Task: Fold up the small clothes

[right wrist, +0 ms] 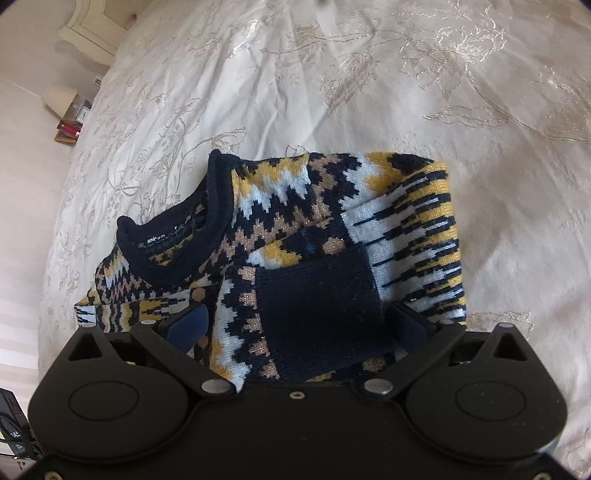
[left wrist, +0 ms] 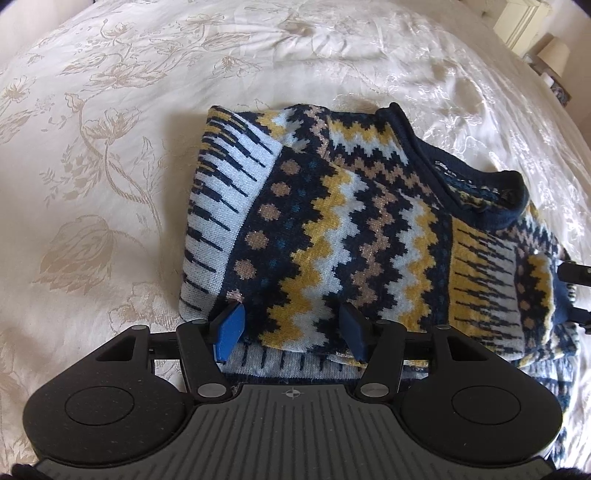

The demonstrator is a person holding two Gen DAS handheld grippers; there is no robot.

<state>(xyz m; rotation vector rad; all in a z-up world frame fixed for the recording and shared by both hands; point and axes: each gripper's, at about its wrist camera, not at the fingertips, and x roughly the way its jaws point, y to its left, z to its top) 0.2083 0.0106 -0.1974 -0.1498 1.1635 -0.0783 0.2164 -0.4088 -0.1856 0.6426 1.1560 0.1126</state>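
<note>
- Where the sweater (left wrist: 354, 236) ends on its far and left sides, wide stretches of the cream floral bedspread (left wrist: 110, 147) are left bare in the left wrist view, and the same open cloth is seen beyond and to the right of the garment in the right wrist view.
- At the far edge of the bed, cream furniture (right wrist: 92, 29) and a small lamp (left wrist: 554, 59) are glimpsed.
- The sweater is found lying on the bedspread, partly folded, its navy neckband (right wrist: 177, 236) turned up and a label shown inside.
- A knit of navy, mustard, pale blue and tan zigzags and dots is seen, with striped panels along the sides.
- A sleeve with a dark navy cuff (right wrist: 325, 306) is laid over the body.
- The left gripper (left wrist: 291, 328) is held spread at the near hem, the fabric lying between its blue pads (left wrist: 231, 328).
- The right gripper (right wrist: 303, 325) is held wide as well, the cuff and sleeve being straddled, not pinched.
</note>
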